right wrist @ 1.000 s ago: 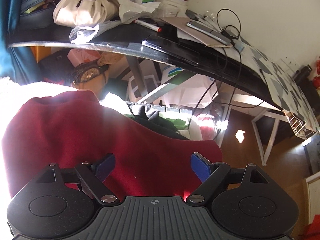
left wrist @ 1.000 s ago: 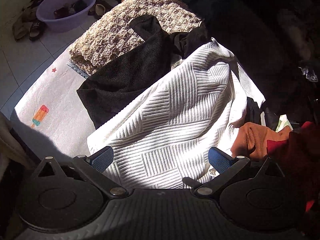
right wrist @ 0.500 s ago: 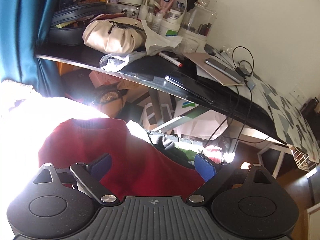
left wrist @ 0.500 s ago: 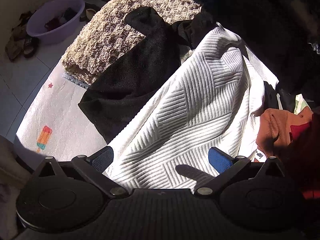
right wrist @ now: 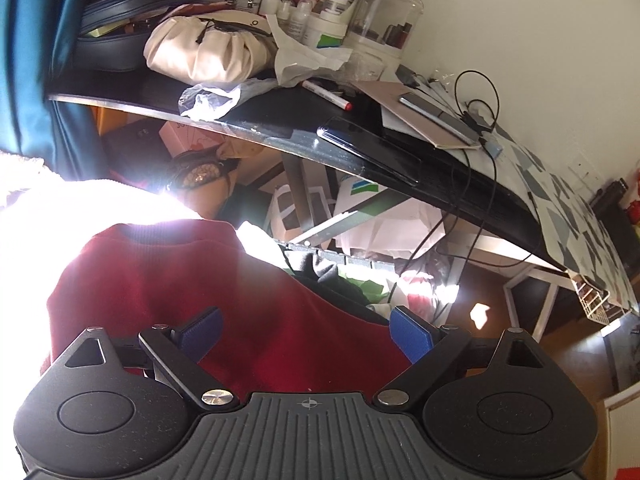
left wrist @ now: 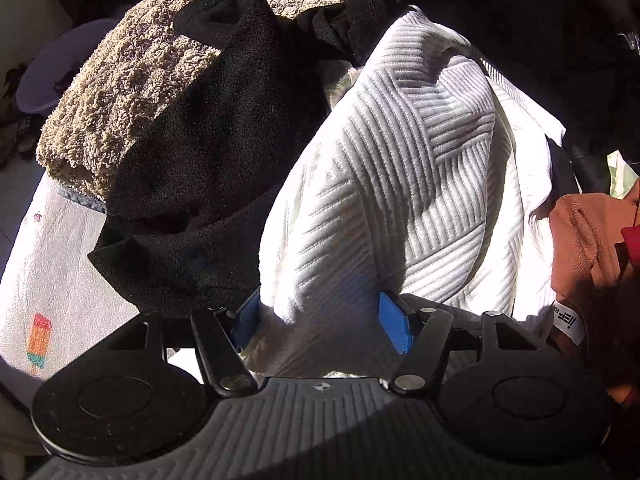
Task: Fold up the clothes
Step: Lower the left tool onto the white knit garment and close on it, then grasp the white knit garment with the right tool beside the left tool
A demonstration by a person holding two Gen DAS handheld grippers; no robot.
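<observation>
Here the left gripper (left wrist: 320,322) has just been closing, and its blue pads now pinch a bunched fold of the white ribbed garment (left wrist: 404,184), which lies at twelve to two o'clock of them; a black fleece (left wrist: 208,152) lies at eleven o'clock over a tan terry towel (left wrist: 132,76). The right gripper (right wrist: 306,334) hangs spread wide over a dark red sweater (right wrist: 248,304), gripping nothing

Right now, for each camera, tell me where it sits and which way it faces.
Left wrist: on the left tongs, facing steeply down at the white ribbed cloth bunched between closing blue pads.
Right wrist: on the right tongs, open, angled over the red garment toward a cluttered desk.
Shared: possibly the red garment, at the left view's right edge.
</observation>
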